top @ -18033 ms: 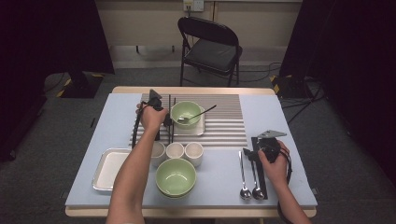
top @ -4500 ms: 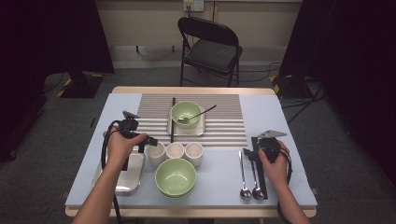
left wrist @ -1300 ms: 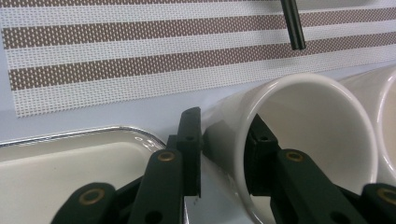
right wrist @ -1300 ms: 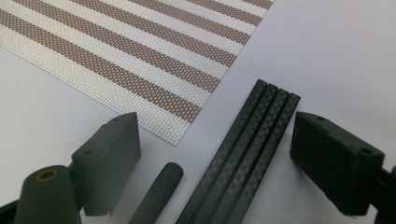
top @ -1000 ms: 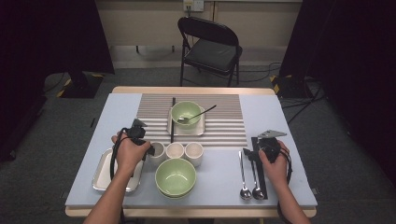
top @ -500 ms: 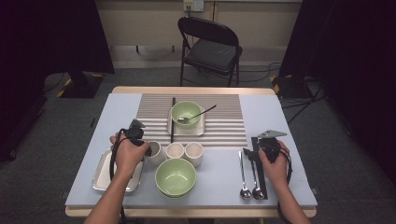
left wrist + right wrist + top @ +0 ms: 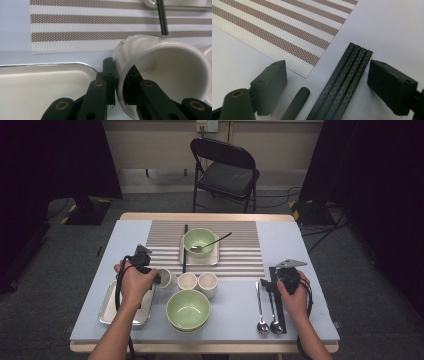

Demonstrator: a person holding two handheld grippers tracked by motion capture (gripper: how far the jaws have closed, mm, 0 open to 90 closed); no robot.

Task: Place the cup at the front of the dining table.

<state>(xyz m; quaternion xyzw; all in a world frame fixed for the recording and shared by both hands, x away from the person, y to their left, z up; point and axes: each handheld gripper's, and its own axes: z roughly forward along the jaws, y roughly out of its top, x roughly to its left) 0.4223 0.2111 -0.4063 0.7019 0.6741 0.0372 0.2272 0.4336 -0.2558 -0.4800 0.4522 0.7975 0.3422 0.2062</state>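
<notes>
- Cup (image 7: 160,72) wall pinched between your left gripper's (image 7: 120,82) jaws, which have just been closing; tray (image 7: 37,85) just beside.
- Your right gripper (image 7: 327,85) gapes wide, black chopsticks (image 7: 344,82) lying loose between its jaws.

The white ceramic cup (image 7: 160,75) is plain, glossy and empty. It is tipped over, its open mouth facing the left gripper view, with its wall pinched at the rim. It sits leftmost in a row of three cups (image 7: 166,278), just right of the metal tray (image 7: 112,307).

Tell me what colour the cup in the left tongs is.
White cup, clearest in the left gripper view.
</notes>
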